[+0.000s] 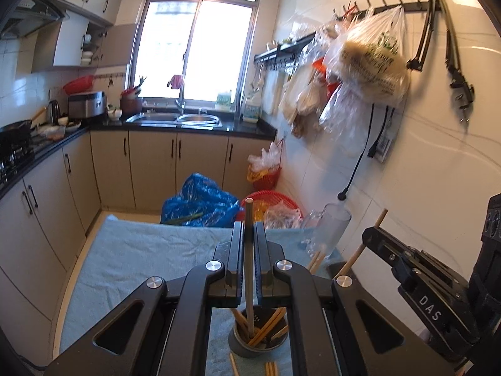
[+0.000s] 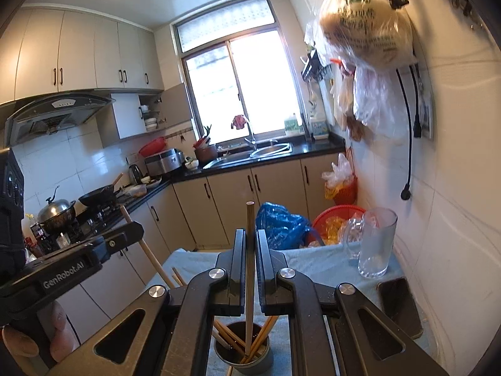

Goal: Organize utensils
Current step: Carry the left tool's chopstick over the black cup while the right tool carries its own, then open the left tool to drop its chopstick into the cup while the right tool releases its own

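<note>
Two grippers each clamp one chopstick: the left gripper [image 1: 249, 235] grips a chopstick [image 1: 249, 250] and the right gripper [image 2: 250, 241] another chopstick [image 2: 249, 250], both upright over the near dark cup [image 2: 242, 357] on the pale blue cloth [image 1: 141, 250], glass mug [image 2: 375, 244] far right

A dark round cup [image 1: 250, 343] at the bottom middle of the picture holds several light wooden chopsticks [image 1: 269, 326] leaning inside, with one long chopstick [image 1: 249, 250] standing straight up.
</note>
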Demonstrator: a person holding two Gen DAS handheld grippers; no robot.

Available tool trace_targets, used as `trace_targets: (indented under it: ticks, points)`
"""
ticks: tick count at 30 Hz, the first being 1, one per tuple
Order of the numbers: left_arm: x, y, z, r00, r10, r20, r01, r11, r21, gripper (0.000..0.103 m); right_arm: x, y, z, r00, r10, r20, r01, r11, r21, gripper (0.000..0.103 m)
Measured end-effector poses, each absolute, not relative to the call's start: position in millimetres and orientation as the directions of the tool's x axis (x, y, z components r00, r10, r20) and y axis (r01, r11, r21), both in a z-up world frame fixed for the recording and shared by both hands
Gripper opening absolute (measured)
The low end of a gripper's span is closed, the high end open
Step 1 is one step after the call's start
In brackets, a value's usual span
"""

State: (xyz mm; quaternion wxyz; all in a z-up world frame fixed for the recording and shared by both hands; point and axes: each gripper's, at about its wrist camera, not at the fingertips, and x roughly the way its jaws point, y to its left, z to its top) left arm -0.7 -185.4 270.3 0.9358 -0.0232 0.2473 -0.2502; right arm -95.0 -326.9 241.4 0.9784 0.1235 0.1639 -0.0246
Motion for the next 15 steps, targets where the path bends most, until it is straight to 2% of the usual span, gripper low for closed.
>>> trace_targets:
  ticks: [15]
  points:
    - [-4.8, -187.7, 223.0, 0.722, -0.450, -0.526, 0.456, 0.881, -0.129, 0.005, -72.4, -329.9, 190.0, 0.901, 0.003, -0.435, 0.111, 0.965, 0.237, 0.007]
